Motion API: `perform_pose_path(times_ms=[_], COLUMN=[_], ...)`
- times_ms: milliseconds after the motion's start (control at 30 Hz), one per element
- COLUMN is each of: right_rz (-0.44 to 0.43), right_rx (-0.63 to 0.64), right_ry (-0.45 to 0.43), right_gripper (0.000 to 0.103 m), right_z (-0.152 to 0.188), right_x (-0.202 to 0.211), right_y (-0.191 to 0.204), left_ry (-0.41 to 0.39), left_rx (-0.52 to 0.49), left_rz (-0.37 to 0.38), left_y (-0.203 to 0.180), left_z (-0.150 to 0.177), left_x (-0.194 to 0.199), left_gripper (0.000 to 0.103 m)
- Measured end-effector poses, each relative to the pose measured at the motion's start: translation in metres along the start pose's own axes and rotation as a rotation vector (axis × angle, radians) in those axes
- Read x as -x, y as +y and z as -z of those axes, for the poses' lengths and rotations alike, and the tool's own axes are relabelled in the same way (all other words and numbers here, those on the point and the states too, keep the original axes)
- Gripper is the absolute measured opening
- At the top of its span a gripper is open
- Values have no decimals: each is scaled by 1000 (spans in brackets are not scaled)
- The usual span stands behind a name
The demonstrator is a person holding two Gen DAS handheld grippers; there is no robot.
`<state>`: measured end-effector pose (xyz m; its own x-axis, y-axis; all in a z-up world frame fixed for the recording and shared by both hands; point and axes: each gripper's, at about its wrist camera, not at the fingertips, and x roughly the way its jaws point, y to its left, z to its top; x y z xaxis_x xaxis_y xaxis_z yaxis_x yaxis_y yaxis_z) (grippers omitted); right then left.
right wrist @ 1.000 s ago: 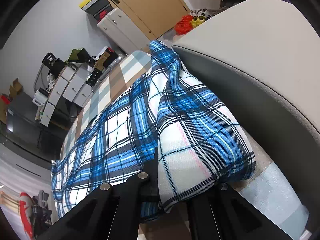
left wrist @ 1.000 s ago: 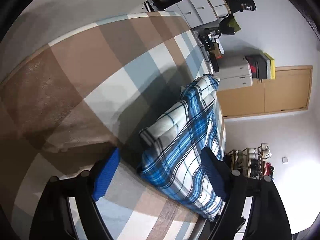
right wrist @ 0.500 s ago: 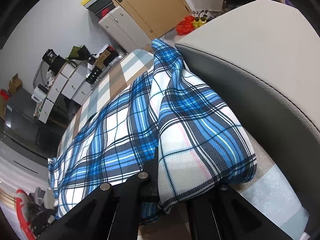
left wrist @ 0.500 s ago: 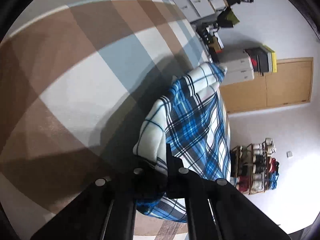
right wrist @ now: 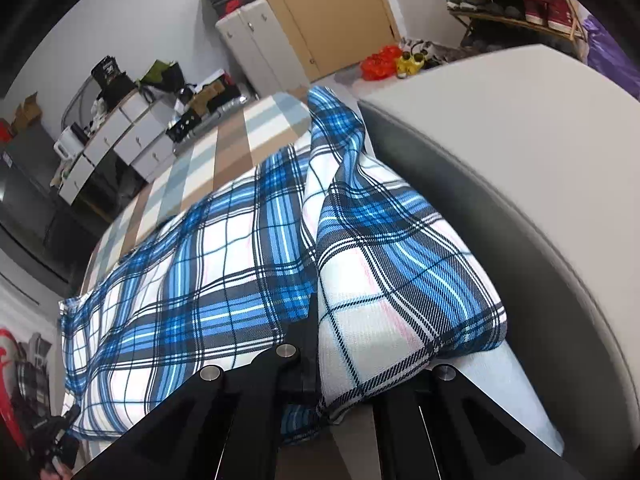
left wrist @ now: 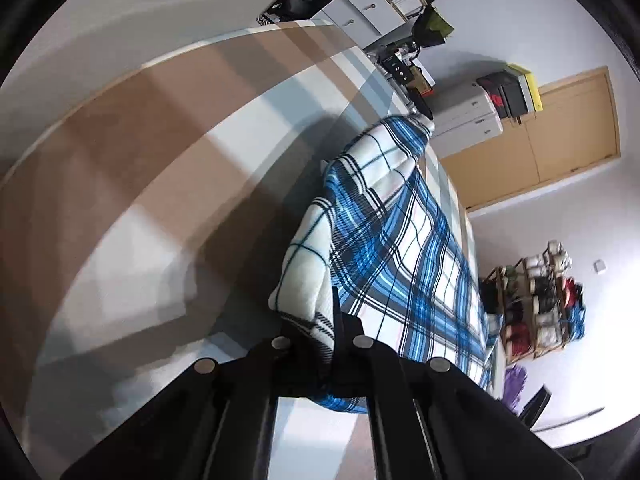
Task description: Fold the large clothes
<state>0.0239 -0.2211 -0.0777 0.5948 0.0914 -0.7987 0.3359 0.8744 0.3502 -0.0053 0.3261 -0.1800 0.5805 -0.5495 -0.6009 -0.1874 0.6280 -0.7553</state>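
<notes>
1. The left tongs [left wrist: 334, 332] are clamped on a corner of the blue plaid garment [left wrist: 400, 248], the cloth bunching up between the closed jaws at about 6 o'clock in the left wrist view.
2. The right tongs [right wrist: 316, 360] are pinched shut on another edge of the same garment [right wrist: 224, 264], which sags away toward 9 o'clock.
3. The garment lies spread over the checked bedcover [left wrist: 160, 168], with one fold pressed against the grey padded headboard [right wrist: 520, 168] toward 2 o'clock.
4. Risk, as I judge it: each grip holds only a thin bite of fabric, so a quick lift could pull a corner free.
5. If the two hands travel unevenly, the fold would likely land skewed or drag the loose middle into wrinkles.
</notes>
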Motion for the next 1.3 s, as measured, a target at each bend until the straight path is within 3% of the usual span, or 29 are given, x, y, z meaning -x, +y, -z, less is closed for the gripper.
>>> perform_pose_path(times_ms=[200,267,333,400,433,467,600,667,733,767,833,967,1067,1167,1300], right_rz=[-158,-178,-202,-264,-283,-281,-206,-192,-208,-209,-183,-89,52,144,85], right_rx=[21,27,12,-49,-82,-102,-47,27,187,257,438,634,742,788,720], right_ry=[138,171,223,269,270,252,126,60,43,50,114,334,454,530,518], right_gripper=[3,4,7,29,62,87,88,89,96,100,101,99,99,99,103], right_z=[37,40,40,37,36,35,26,22,18,18,27,52,75,94,93], right_x=[7,6,5,10,17,26,73,95,105,104,89,29,-12,-44,-57], right_y=[-5,1,2,-7,-12,-18,-17,3,51,73,137,217,232,217,203], left_ry=[-55,-42,-11,14,10,3,-101,-214,-248,-231,-188,13,143,250,252], left_rx=[44,45,44,27,13,-13,-105,-129,-182,-220,-260,-333,-359,-342,-365], left_rz=[3,-15,14,-12,-16,-18,-102,-159,-116,-76,-46,-11,-42,-78,-84], left_y=[24,22,19,11,8,4,-13,-31,-53,-66,-85,-108,-103,-92,-91], left_z=[11,2,-6,-9,-7,-6,7,13,14,13,9,14,23,28,26], left_x=[46,49,51,58,62,68,89,102,102,94,73,1,-49,-92,-105], left_gripper=[0,1,2,5,7,13,50,52,78,88,88,88,88,88,88])
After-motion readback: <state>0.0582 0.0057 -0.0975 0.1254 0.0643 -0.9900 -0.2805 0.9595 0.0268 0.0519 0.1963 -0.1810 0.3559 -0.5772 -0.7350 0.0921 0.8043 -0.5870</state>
